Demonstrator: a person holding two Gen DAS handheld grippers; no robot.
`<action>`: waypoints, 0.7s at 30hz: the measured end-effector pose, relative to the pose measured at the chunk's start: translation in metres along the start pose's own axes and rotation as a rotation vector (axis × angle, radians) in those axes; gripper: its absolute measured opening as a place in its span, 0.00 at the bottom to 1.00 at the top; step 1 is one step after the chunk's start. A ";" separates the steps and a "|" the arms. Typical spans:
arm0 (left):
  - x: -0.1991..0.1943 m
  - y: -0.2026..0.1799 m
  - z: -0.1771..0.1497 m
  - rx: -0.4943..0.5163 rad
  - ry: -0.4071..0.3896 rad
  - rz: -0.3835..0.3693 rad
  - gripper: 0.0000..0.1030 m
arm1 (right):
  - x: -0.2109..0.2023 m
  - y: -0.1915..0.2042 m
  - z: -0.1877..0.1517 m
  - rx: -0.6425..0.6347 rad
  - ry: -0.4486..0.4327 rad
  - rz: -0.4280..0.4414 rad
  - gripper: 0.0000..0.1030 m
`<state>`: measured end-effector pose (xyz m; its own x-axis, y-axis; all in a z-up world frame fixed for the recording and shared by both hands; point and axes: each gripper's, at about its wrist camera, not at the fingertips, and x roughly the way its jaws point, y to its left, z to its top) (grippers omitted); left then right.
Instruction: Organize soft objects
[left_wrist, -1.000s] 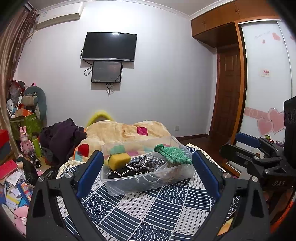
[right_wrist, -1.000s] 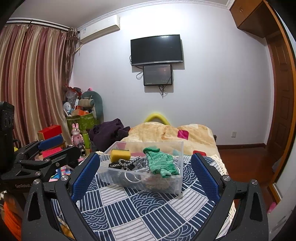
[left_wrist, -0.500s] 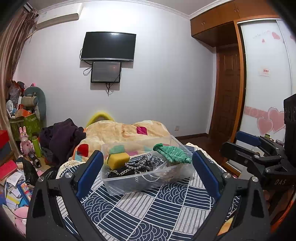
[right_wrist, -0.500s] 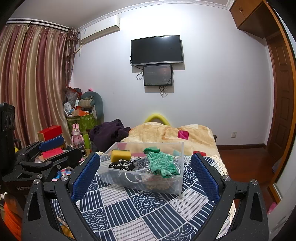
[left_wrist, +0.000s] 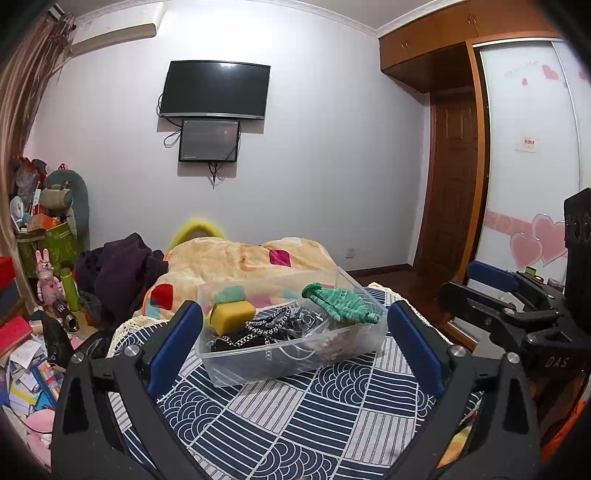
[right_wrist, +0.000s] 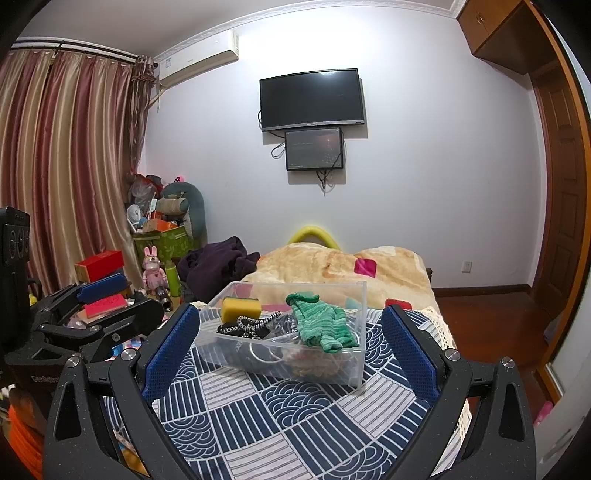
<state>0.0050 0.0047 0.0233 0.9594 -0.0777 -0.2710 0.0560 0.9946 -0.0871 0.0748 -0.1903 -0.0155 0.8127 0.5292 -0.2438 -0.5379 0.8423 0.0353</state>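
A clear plastic bin (left_wrist: 236, 373) (right_wrist: 354, 369) stands on a blue and white patterned cloth (left_wrist: 314, 417) (right_wrist: 288, 413). In it lie a yellow sponge (left_wrist: 232, 314) (right_wrist: 241, 308), a green knitted piece (left_wrist: 341, 301) (right_wrist: 321, 325) draped over the top, and black and white cords (left_wrist: 266, 325) (right_wrist: 251, 325). My left gripper (left_wrist: 293, 332) is open and empty, short of the bin. My right gripper (right_wrist: 290, 334) is open and empty, also short of it. Each gripper shows at the side of the other's view.
Behind the bin lies a beige blanket (left_wrist: 236, 258) (right_wrist: 332, 266) and a dark purple heap of clothes (left_wrist: 122, 269) (right_wrist: 218, 266). Boxes, toys and papers crowd the left floor (left_wrist: 33, 332) (right_wrist: 155, 273). A wardrobe (left_wrist: 532, 166) stands at the right.
Both views have shifted only slightly; the bin and its contents sit as before and both grippers stay open.
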 end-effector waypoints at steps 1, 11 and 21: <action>0.000 0.000 0.000 -0.003 0.000 -0.002 0.99 | 0.000 0.000 0.000 0.000 0.000 -0.001 0.96; 0.000 0.002 0.000 -0.004 0.008 -0.011 0.99 | 0.000 0.000 0.000 0.001 0.004 -0.001 0.96; 0.000 0.003 -0.001 -0.016 0.010 -0.024 0.99 | 0.001 0.000 -0.002 0.004 0.009 -0.005 0.96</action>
